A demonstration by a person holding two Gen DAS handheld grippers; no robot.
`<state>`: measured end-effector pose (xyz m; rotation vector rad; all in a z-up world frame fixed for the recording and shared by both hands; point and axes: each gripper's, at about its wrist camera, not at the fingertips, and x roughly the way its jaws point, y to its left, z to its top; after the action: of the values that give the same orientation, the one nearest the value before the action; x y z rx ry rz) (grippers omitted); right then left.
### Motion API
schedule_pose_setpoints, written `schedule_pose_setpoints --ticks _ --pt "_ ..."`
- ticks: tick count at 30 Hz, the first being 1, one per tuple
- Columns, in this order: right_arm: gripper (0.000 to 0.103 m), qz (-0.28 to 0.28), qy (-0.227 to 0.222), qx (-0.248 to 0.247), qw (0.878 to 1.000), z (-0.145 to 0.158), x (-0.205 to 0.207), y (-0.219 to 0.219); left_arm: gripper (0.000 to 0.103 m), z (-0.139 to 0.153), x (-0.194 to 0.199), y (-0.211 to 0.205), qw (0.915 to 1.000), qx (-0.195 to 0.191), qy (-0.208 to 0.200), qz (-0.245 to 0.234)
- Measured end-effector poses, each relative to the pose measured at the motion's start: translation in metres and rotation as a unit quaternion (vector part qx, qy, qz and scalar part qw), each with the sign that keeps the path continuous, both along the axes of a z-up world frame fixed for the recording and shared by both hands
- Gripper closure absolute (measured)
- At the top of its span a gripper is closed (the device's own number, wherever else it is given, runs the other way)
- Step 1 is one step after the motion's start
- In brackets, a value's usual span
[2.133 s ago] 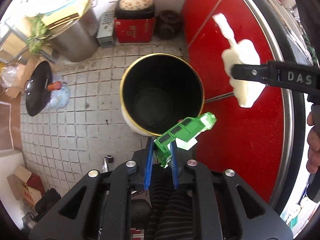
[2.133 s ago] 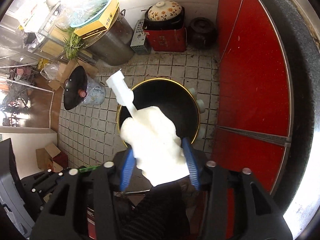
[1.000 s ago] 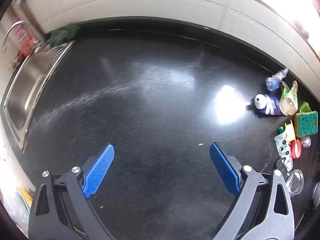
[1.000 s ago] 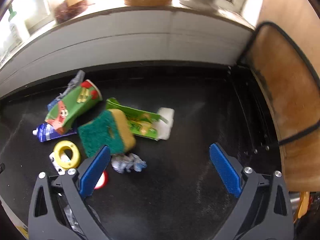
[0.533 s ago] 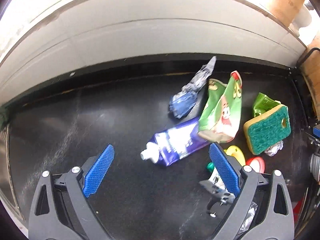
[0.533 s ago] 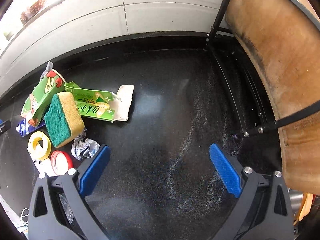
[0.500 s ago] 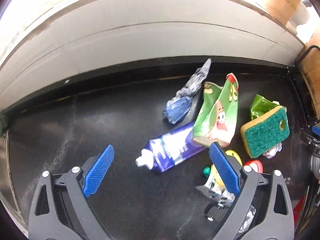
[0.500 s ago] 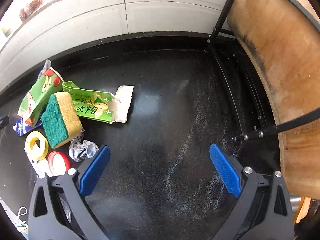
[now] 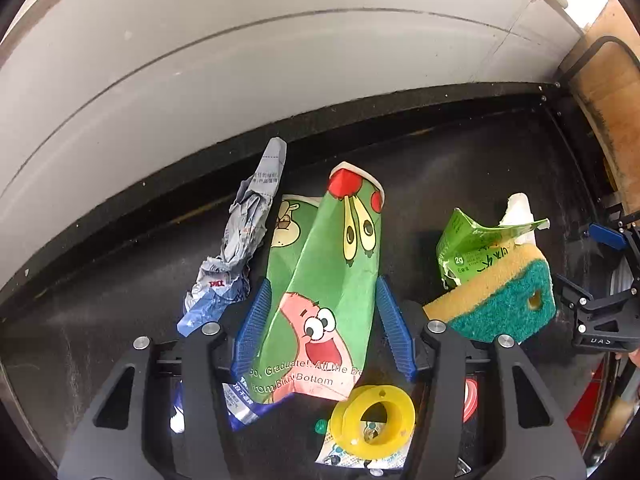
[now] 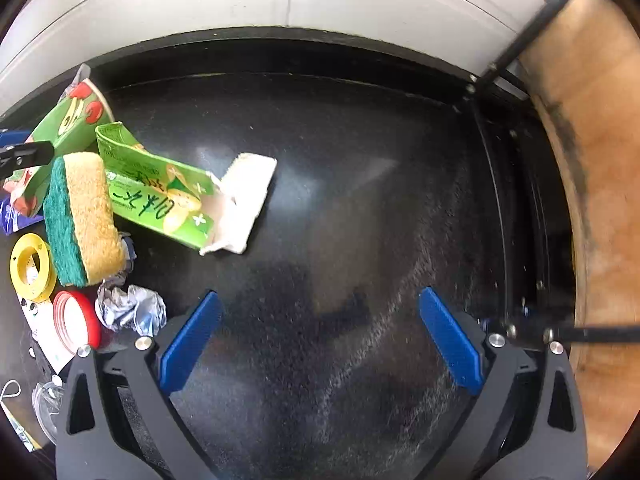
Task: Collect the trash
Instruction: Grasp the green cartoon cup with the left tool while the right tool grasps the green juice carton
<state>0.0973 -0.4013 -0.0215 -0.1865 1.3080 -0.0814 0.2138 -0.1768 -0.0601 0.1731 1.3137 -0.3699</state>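
A flattened green cartoon paper cup point(image 9: 320, 248) lies on the black counter point(image 9: 100, 300). My left gripper point(image 9: 322, 284) points down over it, and its jaws are closing with the cup between them. The blue pads point(image 9: 256, 320) stand at the cup's edges without visibly squeezing it. A crumpled grey-blue wrapper point(image 9: 240, 240) lies to the cup's left, a yellow ring point(image 9: 374, 420) and a blue tube point(image 9: 240, 400) below it. To its right are a sponge point(image 9: 504, 292) and a torn green packet point(image 9: 476, 248). My right gripper point(image 10: 318, 296) is open over bare counter, right of the sponge point(image 10: 80, 220) and packet point(image 10: 156, 196).
A red lid point(image 10: 76, 320) and a crumpled foil ball point(image 10: 128, 308) lie by my right gripper's left finger. A wooden board point(image 10: 592, 160) stands in a black wire rack at the right. A white tiled wall point(image 9: 240, 60) runs behind the counter.
My left gripper has moved right onto the trash pile and its jaws have narrowed around the green cup. My right gripper has sunk closer to the counter, still wide open.
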Motion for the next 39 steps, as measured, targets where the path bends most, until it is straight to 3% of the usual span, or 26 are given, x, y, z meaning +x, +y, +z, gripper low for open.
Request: schedule_pose_setpoints --ticks 5,9,13,14,18,21,23,24,30,33,36,39 --pt "0.007 0.098 0.002 -0.025 0.995 0.002 0.033 0.022 0.064 -0.007 0.014 0.003 0.9994 -0.018 0.030 0.000" --pt "0.007 0.170 0.019 -0.004 0.985 0.002 0.063 0.043 0.066 -0.008 0.016 0.014 0.9983 -0.033 0.047 0.008" --pt "0.009 0.203 0.056 0.011 0.978 -0.017 0.084 0.058 0.068 -0.012 0.018 0.030 0.9954 -0.061 0.066 0.033" --pt "0.009 0.200 0.067 0.034 0.977 -0.020 0.088 0.058 0.068 -0.014 0.018 0.034 0.9938 -0.072 0.074 0.042" --pt "0.032 0.175 0.081 0.118 0.974 -0.023 0.088 0.053 0.067 -0.012 0.018 0.038 0.9926 -0.080 0.076 0.052" --pt "0.042 0.162 0.076 0.133 0.975 -0.019 0.081 0.045 0.066 -0.012 0.011 0.034 0.9924 -0.078 0.075 0.057" --pt "0.061 0.138 0.069 0.154 0.976 -0.014 0.076 0.030 0.067 -0.004 0.000 0.032 0.9916 -0.079 0.076 0.068" --pt "0.089 0.120 0.070 0.161 0.977 -0.014 0.075 0.020 0.067 0.000 -0.002 0.037 0.9914 -0.078 0.072 0.076" --pt "0.092 0.043 0.052 0.190 0.979 -0.021 0.056 -0.027 0.063 0.011 -0.010 0.043 0.9937 -0.054 0.049 0.085" --pt "0.093 0.039 0.040 0.188 0.981 -0.016 0.048 -0.032 0.059 0.012 -0.013 0.047 0.9943 -0.025 0.035 0.098" --pt "0.093 0.045 0.046 0.199 0.978 -0.012 0.040 -0.028 0.044 0.014 -0.016 0.054 0.9926 -0.012 0.028 0.118" --pt "0.092 0.072 0.040 0.173 0.981 -0.007 0.035 -0.018 0.043 0.007 -0.017 0.055 0.9932 -0.008 0.039 0.109"
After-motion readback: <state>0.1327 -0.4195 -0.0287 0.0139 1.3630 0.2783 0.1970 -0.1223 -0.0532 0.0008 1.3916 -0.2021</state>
